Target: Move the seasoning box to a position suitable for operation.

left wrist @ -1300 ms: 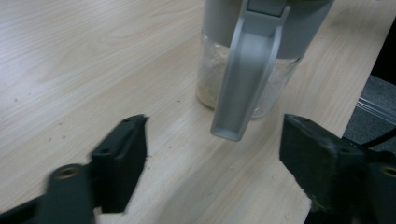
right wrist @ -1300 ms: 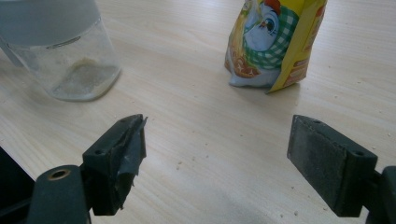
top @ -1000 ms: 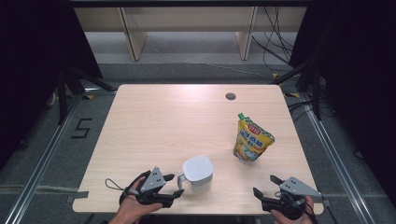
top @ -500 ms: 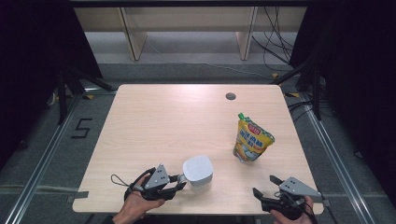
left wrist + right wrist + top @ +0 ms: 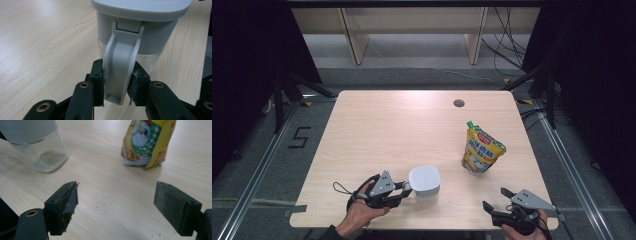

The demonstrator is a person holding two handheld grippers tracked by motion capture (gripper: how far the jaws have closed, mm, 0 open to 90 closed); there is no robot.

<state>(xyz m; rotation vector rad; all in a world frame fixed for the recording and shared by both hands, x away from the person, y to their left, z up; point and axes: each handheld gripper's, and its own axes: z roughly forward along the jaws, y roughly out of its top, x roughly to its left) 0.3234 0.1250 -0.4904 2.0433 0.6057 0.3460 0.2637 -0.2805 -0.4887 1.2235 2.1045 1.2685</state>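
Note:
A clear container (image 5: 424, 181) with a grey lid stands near the table's front edge. The same container (image 5: 140, 15) is close up in the left gripper view, with a grey latch handle (image 5: 121, 65) hanging down its side. My left gripper (image 5: 406, 187) (image 5: 117, 82) has just been closing, and both pads now press on that handle. A yellow stand-up pouch (image 5: 481, 150) (image 5: 147, 142) stands upright to the right. My right gripper (image 5: 494, 198) (image 5: 116, 202) is open at the front right corner with nothing between its jaws. The container (image 5: 42, 147) lies to its far left.
The light wooden table (image 5: 387, 125) has a round cable hole (image 5: 458, 103) near its back edge. Dark floor with rails surrounds it, and shelving legs stand behind. Small crumbs lie on the wood in front of the right gripper.
My left gripper has edged right to the container and its jaws have closed on the grey handle. The right gripper, the pouch and the container have stayed put.

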